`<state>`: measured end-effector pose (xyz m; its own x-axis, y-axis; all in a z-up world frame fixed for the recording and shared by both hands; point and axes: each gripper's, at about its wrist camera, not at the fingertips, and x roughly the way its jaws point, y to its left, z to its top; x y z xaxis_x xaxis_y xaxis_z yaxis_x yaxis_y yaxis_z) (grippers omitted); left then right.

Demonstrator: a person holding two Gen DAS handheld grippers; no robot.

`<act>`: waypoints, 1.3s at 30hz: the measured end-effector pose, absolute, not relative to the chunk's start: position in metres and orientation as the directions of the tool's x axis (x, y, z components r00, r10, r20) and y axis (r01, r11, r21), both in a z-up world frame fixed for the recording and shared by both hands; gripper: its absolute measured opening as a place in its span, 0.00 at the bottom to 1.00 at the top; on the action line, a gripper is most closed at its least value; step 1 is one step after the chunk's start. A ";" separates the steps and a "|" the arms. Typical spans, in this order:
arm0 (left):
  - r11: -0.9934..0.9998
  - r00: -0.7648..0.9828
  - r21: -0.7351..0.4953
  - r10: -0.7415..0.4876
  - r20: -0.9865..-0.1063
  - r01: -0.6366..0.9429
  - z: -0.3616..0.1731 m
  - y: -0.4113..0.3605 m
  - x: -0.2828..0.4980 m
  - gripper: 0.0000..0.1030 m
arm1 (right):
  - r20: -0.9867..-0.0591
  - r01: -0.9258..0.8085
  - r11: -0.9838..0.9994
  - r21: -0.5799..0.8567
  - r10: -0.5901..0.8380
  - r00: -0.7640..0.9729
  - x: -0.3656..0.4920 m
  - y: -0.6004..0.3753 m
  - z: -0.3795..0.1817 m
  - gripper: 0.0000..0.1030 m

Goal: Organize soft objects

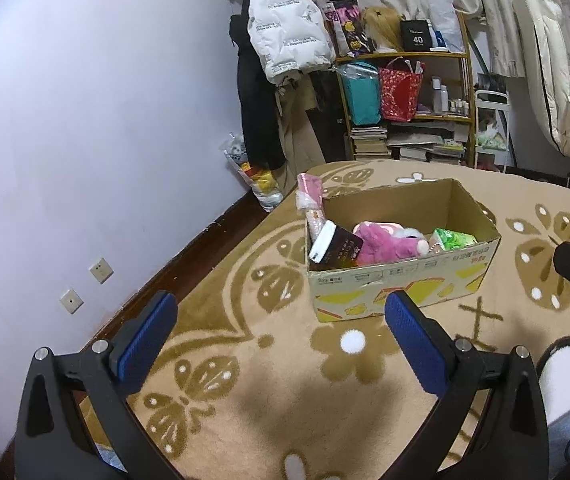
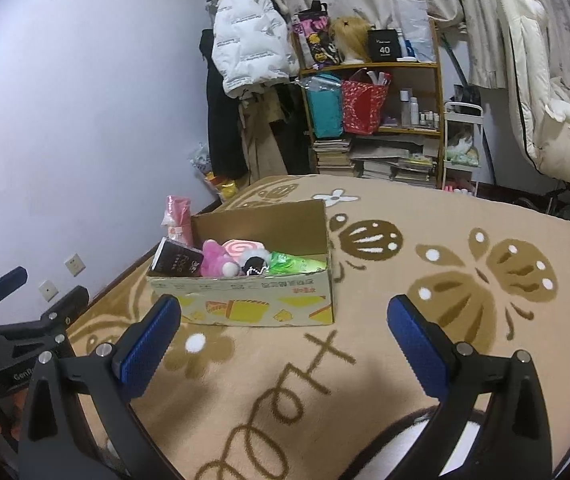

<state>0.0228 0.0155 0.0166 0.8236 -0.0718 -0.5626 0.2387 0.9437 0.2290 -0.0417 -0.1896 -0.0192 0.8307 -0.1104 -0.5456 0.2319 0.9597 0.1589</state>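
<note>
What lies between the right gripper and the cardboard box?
Only bare patterned blanket lies between the open right gripper and the cardboard box; the right wrist view shows it.

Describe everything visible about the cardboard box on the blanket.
The cardboard box is an open-topped, plain brown carton; its front is printed with yellow and orange shapes and some text. It sits flat on the tan patterned blanket. Inside lie a pink plush toy, a green packet and a dark booklet. Neither gripper touches it.

A cardboard box (image 2: 261, 300) on the blanket (image 2: 405, 340) holds a plush toy (image 2: 217, 262); shelf (image 2: 385, 66) behind.
</note>
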 end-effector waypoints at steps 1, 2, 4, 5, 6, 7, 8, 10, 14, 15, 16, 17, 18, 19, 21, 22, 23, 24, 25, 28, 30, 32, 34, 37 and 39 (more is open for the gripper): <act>0.943 0.823 0.227 -0.076 -0.563 0.242 0.017 0.015 0.023 1.00 | -0.543 0.235 0.960 0.152 -0.118 0.831 -0.042 -0.190 -0.019 1.00; 0.942 0.823 0.228 -0.078 -0.563 0.246 0.016 0.014 0.024 1.00 | -0.542 0.240 0.960 0.145 -0.126 0.831 -0.042 -0.190 -0.020 1.00; 0.938 0.824 0.240 -0.076 -0.561 0.249 0.015 0.012 0.024 1.00 | -0.541 0.247 0.959 0.142 -0.134 0.830 -0.042 -0.192 -0.020 1.00; 0.936 0.823 0.245 -0.075 -0.562 0.252 0.014 0.011 0.024 1.00 | -0.542 0.252 0.957 0.146 -0.135 0.830 -0.042 -0.193 -0.021 1.00; 0.936 0.823 0.245 -0.074 -0.564 0.252 0.014 0.011 0.024 1.00 | -0.542 0.256 0.955 0.149 -0.138 0.829 -0.042 -0.193 -0.021 1.00; 0.937 0.822 0.243 -0.073 -0.565 0.250 0.014 0.011 0.024 1.00 | -0.544 0.259 0.954 0.150 -0.139 0.828 -0.042 -0.194 -0.022 1.00; 0.939 0.820 0.237 -0.074 -0.567 0.249 0.014 0.011 0.025 1.00 | -0.545 0.260 0.954 0.148 -0.141 0.826 -0.042 -0.194 -0.022 1.00; 0.944 0.820 0.223 -0.079 -0.567 0.245 0.015 0.013 0.026 1.00 | -0.549 0.262 0.955 0.139 -0.146 0.823 -0.041 -0.194 -0.023 1.00; 0.947 0.821 0.212 -0.084 -0.565 0.243 0.016 0.016 0.028 1.00 | -0.553 0.253 0.958 0.136 -0.139 0.822 -0.040 -0.193 -0.023 1.00; 0.945 0.821 0.217 -0.082 -0.565 0.243 0.016 0.016 0.028 1.00 | -0.552 0.251 0.959 0.135 -0.137 0.822 -0.040 -0.192 -0.023 1.00; 0.945 0.821 0.221 -0.079 -0.565 0.243 0.016 0.016 0.029 1.00 | -0.552 0.248 0.960 0.132 -0.137 0.823 -0.040 -0.192 -0.023 1.00; 0.944 0.820 0.222 -0.078 -0.567 0.243 0.016 0.016 0.029 1.00 | -0.552 0.248 0.960 0.128 -0.138 0.822 -0.041 -0.191 -0.023 1.00; 0.944 0.818 0.220 -0.080 -0.570 0.245 0.016 0.016 0.029 1.00 | -0.554 0.253 0.959 0.126 -0.144 0.820 -0.041 -0.191 -0.023 1.00; 0.945 0.820 0.219 -0.079 -0.568 0.243 0.017 0.016 0.029 1.00 | -0.554 0.255 0.959 0.122 -0.147 0.819 -0.041 -0.191 -0.023 1.00; 0.943 0.822 0.224 -0.081 -0.563 0.247 0.018 0.016 0.028 1.00 | -0.554 0.262 0.959 0.111 -0.159 0.817 -0.042 -0.191 -0.022 1.00; 0.941 0.823 0.228 -0.083 -0.563 0.251 0.018 0.016 0.028 1.00 | -0.554 0.268 0.958 0.104 -0.168 0.815 -0.042 -0.191 -0.021 1.00; 0.940 0.825 0.233 -0.079 -0.560 0.248 0.018 0.015 0.027 1.00 | -0.554 0.269 0.958 0.102 -0.170 0.815 -0.042 -0.191 -0.021 1.00; 0.940 0.827 0.238 -0.074 -0.557 0.244 0.018 0.015 0.027 1.00 | -0.553 0.269 0.957 0.106 -0.168 0.816 -0.042 -0.192 -0.021 1.00; 0.940 0.827 0.237 -0.074 -0.558 0.244 0.018 0.015 0.027 1.00 | -0.552 0.270 0.957 0.109 -0.168 0.817 -0.042 -0.192 -0.020 1.00; 0.941 0.825 0.233 -0.076 -0.560 0.245 0.018 0.015 0.027 1.00 | -0.551 0.273 0.956 0.111 -0.170 0.817 -0.042 -0.192 -0.020 1.00; 0.942 0.825 0.229 -0.078 -0.559 0.245 0.018 0.015 0.027 1.00 | -0.550 0.273 0.955 0.114 -0.168 0.818 -0.042 -0.193 -0.019 1.00; 0.943 0.825 0.225 -0.080 -0.559 0.244 0.018 0.015 0.027 1.00 | -0.548 0.278 0.954 0.112 -0.174 0.818 -0.041 -0.193 -0.019 1.00; 0.944 0.825 0.225 -0.079 -0.560 0.243 0.018 0.015 0.027 1.00 | -0.545 0.286 0.952 0.110 -0.183 0.818 -0.041 -0.193 -0.019 1.00; 0.945 0.823 0.226 -0.071 -0.563 0.237 0.018 0.015 0.029 1.00 | -0.541 0.292 0.949 0.115 -0.187 0.820 -0.041 -0.193 -0.018 1.00; 0.947 0.822 0.218 -0.074 -0.564 0.235 0.019 0.016 0.029 1.00 | -0.542 0.294 0.949 0.113 -0.189 0.818 -0.040 -0.193 -0.019 1.00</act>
